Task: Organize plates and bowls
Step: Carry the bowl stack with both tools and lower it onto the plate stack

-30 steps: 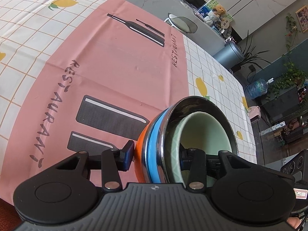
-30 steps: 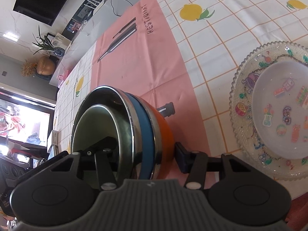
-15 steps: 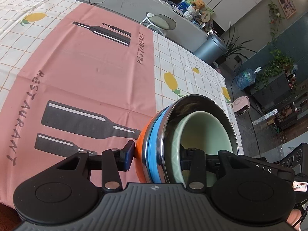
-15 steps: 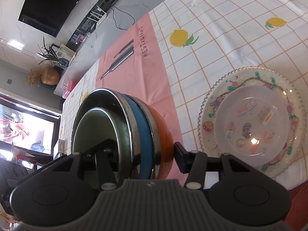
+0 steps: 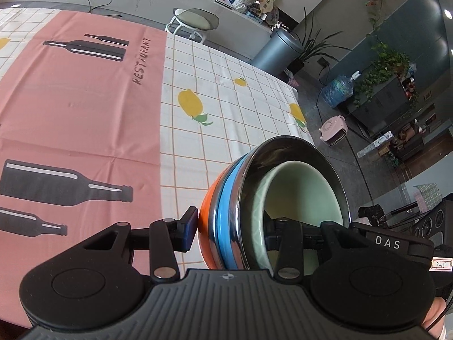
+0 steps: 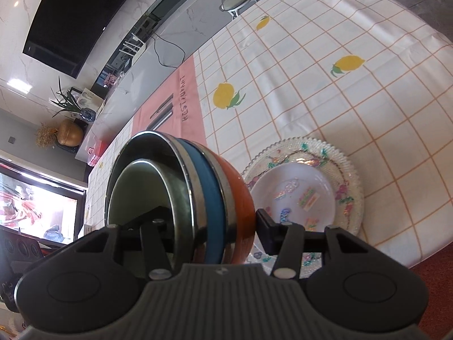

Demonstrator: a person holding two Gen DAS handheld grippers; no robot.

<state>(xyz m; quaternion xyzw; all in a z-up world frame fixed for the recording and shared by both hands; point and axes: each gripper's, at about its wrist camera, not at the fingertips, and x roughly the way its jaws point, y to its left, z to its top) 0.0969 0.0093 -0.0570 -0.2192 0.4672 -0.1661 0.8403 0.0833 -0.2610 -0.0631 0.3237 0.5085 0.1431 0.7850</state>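
Each gripper is clamped across the wall of the bowl stack (image 6: 198, 198), one finger inside, one outside: left gripper (image 5: 229, 228), right gripper (image 6: 209, 226); the stack hangs tilted above the table; the plates (image 6: 348, 170) lie just beyond the right fingers, nearer that hand.

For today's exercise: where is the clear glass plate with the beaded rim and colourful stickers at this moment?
In the right wrist view, the clear glass plate with the beaded rim lies flat on the lemon-print tablecloth, lower right, beside and partly behind the nested bowl stack that the right gripper holds.
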